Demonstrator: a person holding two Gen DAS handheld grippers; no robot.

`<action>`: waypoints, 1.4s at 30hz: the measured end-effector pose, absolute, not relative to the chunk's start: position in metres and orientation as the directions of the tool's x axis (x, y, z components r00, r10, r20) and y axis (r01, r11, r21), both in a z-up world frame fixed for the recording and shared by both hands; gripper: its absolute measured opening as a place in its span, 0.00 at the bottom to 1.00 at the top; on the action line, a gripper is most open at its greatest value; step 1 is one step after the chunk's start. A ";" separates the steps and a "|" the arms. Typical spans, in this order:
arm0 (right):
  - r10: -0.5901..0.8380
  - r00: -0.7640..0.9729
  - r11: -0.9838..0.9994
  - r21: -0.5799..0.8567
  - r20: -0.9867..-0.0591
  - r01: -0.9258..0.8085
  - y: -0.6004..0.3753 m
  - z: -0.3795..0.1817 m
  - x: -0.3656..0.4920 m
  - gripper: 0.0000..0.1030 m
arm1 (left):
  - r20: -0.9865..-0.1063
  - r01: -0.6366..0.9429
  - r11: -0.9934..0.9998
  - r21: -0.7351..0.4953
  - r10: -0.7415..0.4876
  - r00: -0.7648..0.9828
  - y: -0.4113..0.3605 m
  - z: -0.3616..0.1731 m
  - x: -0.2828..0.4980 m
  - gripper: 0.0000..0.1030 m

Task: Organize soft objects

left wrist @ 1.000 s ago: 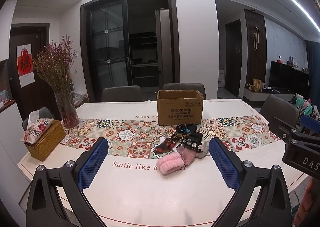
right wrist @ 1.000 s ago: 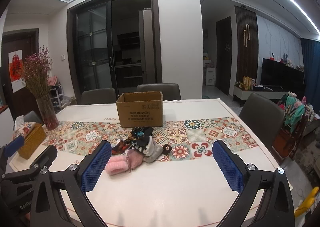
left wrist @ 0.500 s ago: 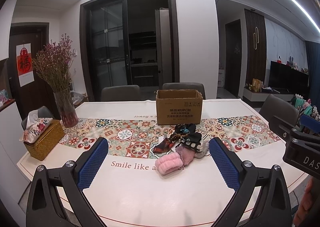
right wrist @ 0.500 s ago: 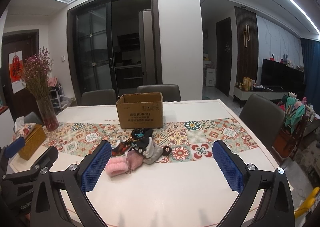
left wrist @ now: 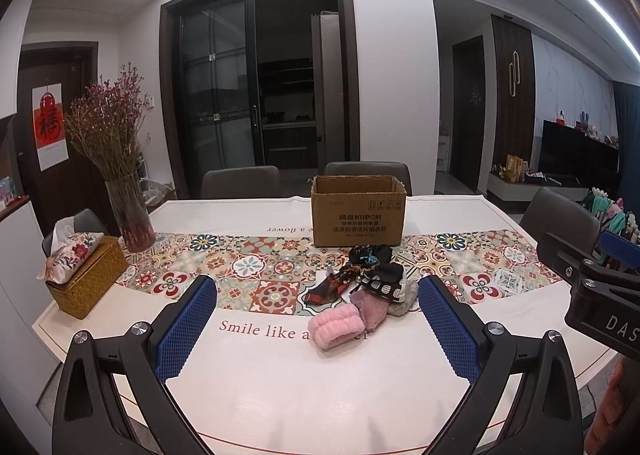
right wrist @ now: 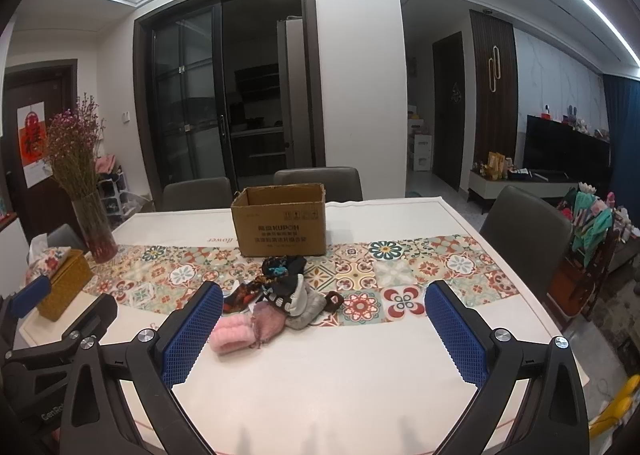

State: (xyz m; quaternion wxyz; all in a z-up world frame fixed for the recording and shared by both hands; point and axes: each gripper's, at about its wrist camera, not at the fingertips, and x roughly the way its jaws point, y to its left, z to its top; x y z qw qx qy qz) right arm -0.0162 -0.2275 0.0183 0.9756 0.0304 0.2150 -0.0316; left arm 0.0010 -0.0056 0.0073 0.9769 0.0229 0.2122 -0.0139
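On the white dining table (left wrist: pixel 280 383), 1 heap of soft objects (left wrist: pixel 362 287) lies at the near edge of the patterned tile runner (left wrist: pixel 248 267), just in front of 1 open cardboard box (left wrist: pixel 359 211) printed KUPOH. Countable items in the heap: 1 pink fluffy band (left wrist: pixel 338 325) nearest the camera, 1 mauve fuzzy piece (left wrist: pixel 372 307) touching it, 1 grey piece (left wrist: pixel 404 301) beside that, 1 black-and-white patterned piece (left wrist: pixel 384 281) on top, 1 red-and-black cloth (left wrist: pixel 324 289) at the left, and 1 dark piece with blue print (left wrist: pixel 366 255) closest to the box; further items cannot be separated. Left gripper (left wrist: pixel 318 325): 2 blue-padded fingers spread wide, nothing between them, held above the table short of the heap. Right gripper (right wrist: pixel 324 329): likewise spread wide and empty, with the heap just beyond its left finger (right wrist: pixel 192 335). Far left: 1 glass vase of dried flowers (left wrist: pixel 120 183) and 1 woven tissue box (left wrist: pixel 86 275). Grey chairs visible: 2 behind the table (left wrist: pixel 240 181), 1 at the right side (right wrist: pixel 524 231), 1 at the left behind the tissue box.
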 end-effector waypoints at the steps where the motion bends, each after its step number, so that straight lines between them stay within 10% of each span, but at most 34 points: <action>1: -0.047 0.904 0.996 0.047 -0.424 0.074 -0.228 0.018 -0.015 0.99 | -0.420 0.036 0.999 0.037 -0.017 0.908 -0.005 0.007 0.003 1.00; 42: 0.022 0.772 1.000 0.023 -0.635 -0.010 -0.198 -0.072 0.169 0.99 | -0.718 0.011 0.999 -0.049 -0.043 0.694 0.009 -0.091 0.181 0.90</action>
